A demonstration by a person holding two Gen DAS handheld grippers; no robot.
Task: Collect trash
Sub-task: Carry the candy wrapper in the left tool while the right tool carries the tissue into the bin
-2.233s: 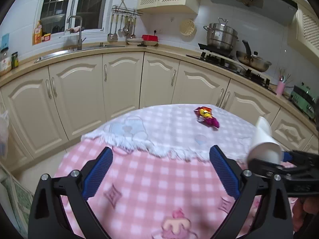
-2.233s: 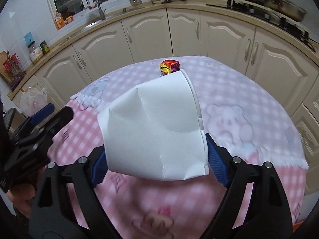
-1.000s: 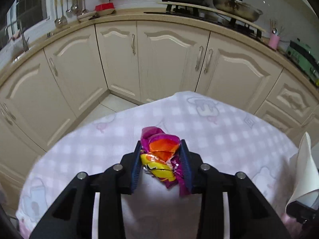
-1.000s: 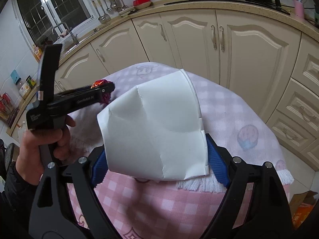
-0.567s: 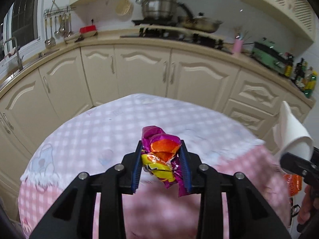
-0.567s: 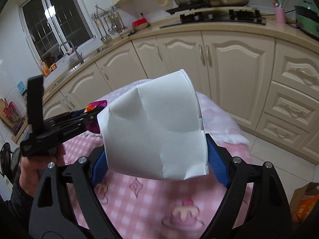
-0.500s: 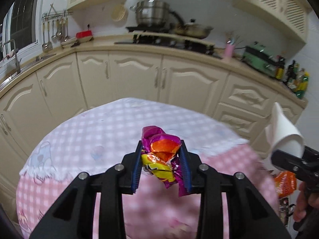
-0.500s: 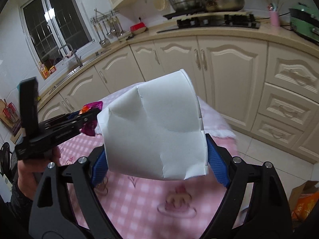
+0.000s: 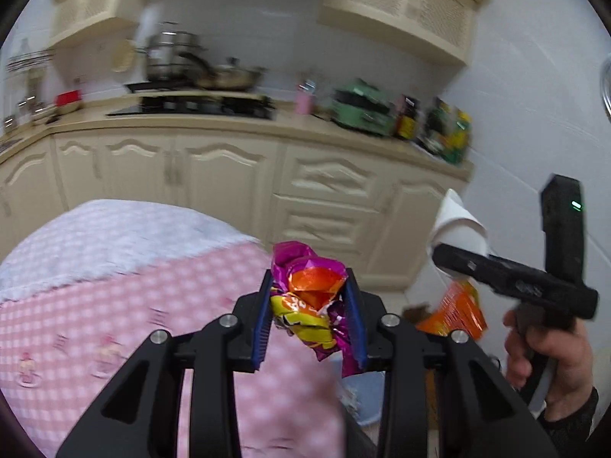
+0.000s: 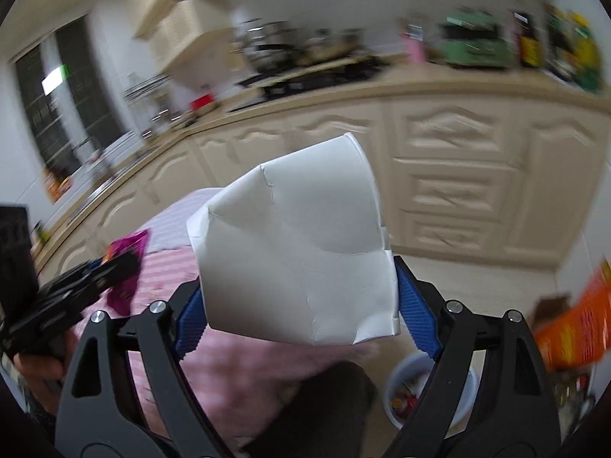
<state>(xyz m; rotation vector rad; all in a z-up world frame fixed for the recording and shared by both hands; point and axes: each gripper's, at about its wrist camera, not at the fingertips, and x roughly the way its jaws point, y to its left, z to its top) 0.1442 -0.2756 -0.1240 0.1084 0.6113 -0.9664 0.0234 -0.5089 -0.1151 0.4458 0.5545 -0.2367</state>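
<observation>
Through my left wrist camera, my left gripper (image 9: 310, 315) is pinched narrow on a crumpled snack wrapper (image 9: 309, 297) (purple, orange and yellow foil), held in the air past the edge of the pink checked tablecloth (image 9: 95, 305). My right hand (image 9: 550, 358) shows at the right.

Through my right wrist camera, my right gripper (image 10: 301, 305) stands wide, its blue pads clamped on a dented white paper cup (image 10: 298, 252). A pale bin (image 10: 427, 389) sits on the floor below.
</observation>
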